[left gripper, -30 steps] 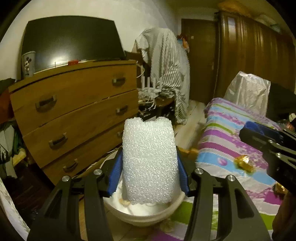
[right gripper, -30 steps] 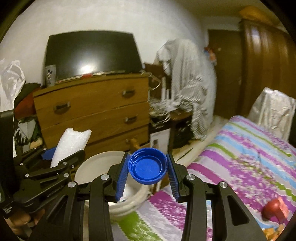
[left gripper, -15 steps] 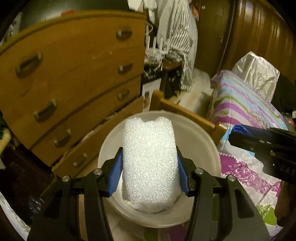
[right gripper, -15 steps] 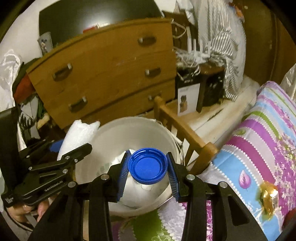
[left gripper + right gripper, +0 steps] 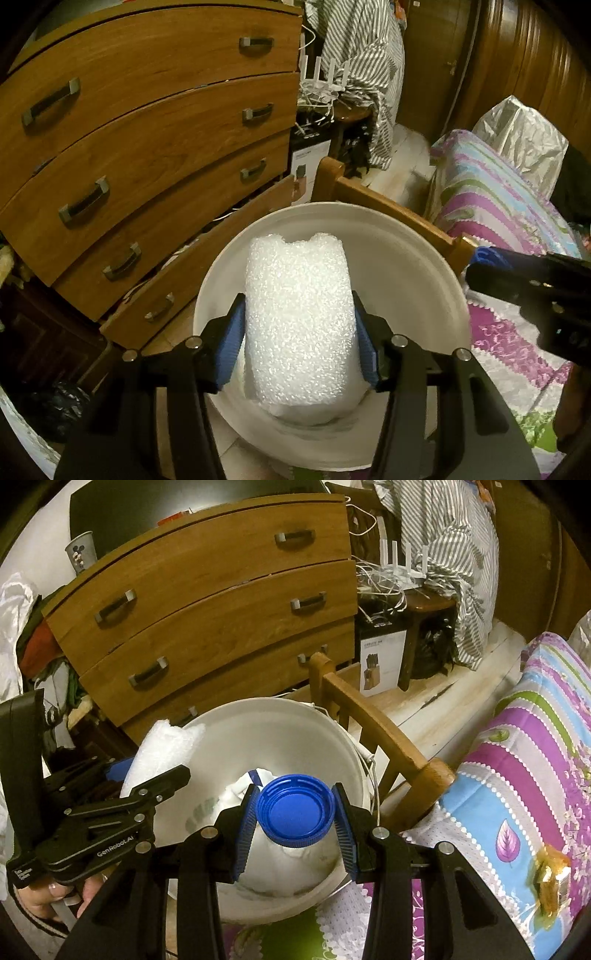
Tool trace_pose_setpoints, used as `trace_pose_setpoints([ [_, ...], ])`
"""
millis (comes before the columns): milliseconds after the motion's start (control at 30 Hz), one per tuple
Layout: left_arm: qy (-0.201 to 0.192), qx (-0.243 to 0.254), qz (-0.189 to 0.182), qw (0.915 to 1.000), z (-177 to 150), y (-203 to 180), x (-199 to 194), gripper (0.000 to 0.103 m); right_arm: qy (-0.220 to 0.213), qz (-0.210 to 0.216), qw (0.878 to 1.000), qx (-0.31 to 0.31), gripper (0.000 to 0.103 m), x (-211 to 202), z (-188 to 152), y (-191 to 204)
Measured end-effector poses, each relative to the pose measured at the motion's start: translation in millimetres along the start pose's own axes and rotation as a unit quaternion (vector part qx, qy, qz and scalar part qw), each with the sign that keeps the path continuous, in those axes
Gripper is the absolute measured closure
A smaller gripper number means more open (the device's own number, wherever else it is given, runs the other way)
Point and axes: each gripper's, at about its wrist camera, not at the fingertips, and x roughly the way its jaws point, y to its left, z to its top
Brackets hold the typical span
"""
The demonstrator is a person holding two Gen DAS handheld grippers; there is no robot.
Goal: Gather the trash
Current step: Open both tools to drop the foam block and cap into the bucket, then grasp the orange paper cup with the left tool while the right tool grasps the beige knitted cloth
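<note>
While both pieces hang over the white bucket (image 5: 334,738) near the bed's left edge, the foam (image 5: 297,317), clamped by its sides in the left gripper (image 5: 299,343), looks light and squashy, so a soft squeeze should do; the right gripper (image 5: 295,818) pinches the blue cap (image 5: 294,810) by its ribbed rim, stiff and light. Foam hides the bucket's floor from the left view; the white wads under the cap are hard to name

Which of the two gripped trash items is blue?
The bottle cap between the right gripper's jaws; the left gripper grips a white foam piece.
</note>
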Motion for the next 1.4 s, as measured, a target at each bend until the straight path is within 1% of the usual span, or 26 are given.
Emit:
trace_pose_setpoints([
  [33,0.000,0.000,0.004,1.0000,-1,2,1,0.040,-0.003,0.000,1.000,0.002,0.052,-1,0,-1],
  [67,-0.002,-0.001,0.008,1.0000,0,2,1,0.036,-0.006,0.000,1.000,0.004,0.045,-1,0,-2],
  [233,-0.001,-0.004,0.014,0.9999,-1,7,3,0.036,-0.013,-0.001,1.000,0.014,0.044,-5,-1,-8],
  [500,-0.008,-0.001,0.019,0.9998,-1,3,-2,0.036,-0.021,0.001,1.000,0.018,0.044,-14,-3,-11],
  [600,-0.010,0.004,0.017,0.9998,-3,-2,-7,0.036,-0.041,0.003,0.999,0.028,0.044,-31,-9,-12],
  [633,-0.015,0.009,0.012,0.9998,-4,-6,-11,0.036,-0.061,0.005,0.998,0.033,0.044,-47,-20,-15],
  [700,-0.021,0.017,0.004,0.9996,-7,-14,-17,0.036,-0.083,0.004,0.996,0.038,0.044,-68,-37,-18],
  [733,-0.024,0.026,-0.008,0.9993,-11,-25,-21,0.036,-0.102,-0.005,0.994,0.042,0.044,-87,-57,-22],
  [800,-0.026,0.041,-0.026,0.9985,-17,-42,-25,0.036,-0.119,-0.016,0.992,0.046,0.044,-109,-85,-30],
  [833,-0.025,0.055,-0.038,0.9975,-23,-57,-26,0.036,-0.131,-0.033,0.990,0.049,0.044,-127,-111,-38],
  [900,-0.020,0.083,-0.065,0.9942,-37,-91,-29,0.036,-0.142,-0.047,0.987,0.062,0.044,-148,-144,-52],
  [933,-0.017,0.096,-0.076,0.9924,-44,-107,-29,0.036,-0.150,-0.062,0.984,0.080,0.044,-165,-171,-66],
  [1000,-0.009,0.118,-0.097,0.9882,-59,-139,-30,0.036,-0.156,-0.078,0.979,0.106,0.044,-183,-206,-87],
  [1033,-0.006,0.126,-0.106,0.9864,-65,-151,-30,0.036,-0.160,-0.097,0.974,0.129,0.044,-198,-233,-105],
  [1100,0.005,0.142,-0.127,0.9817,-80,-180,-30,0.036,-0.162,-0.119,0.966,0.162,0.044,-220,-272,-135],
  [1133,0.013,0.154,-0.142,0.9778,-91,-201,-30,0.036,-0.164,-0.130,0.962,0.175,0.044,-227,-287,-147],
  [1167,0.017,0.161,-0.148,0.9756,-96,-212,-30,0.036,-0.169,-0.144,0.956,0.192,0.044,-240,-306,-165],
  [1233,0.026,0.182,-0.162,0.9695,-112,-241,-32,0.036,-0.185,-0.177,0.939,0.230,0.045,-272,-342,-205],
  [1267,0.029,0.190,-0.169,0.9666,-118,-253,-34,0.036,-0.191,-0.188,0.931,0.246,0.045,-284,-355,-223],
  [1333,0.033,0.202,-0.180,0.9620,-128,-274,-38,0.036,-0.211,-0.219,0.908,0.287,0.045,-312,-379,-272],
  [1367,0.036,0.206,-0.185,0.9604,-132,-283,-39,0.036,-0.219,-0.226,0.899,0.304,0.045,-321,-387,-293],
  [1400,0.038,0.208,-0.188,0.9592,-135,-289,-40,0.036,-0.222,-0.225,0.892,0.322,0.045,-326,-394,-312],
])
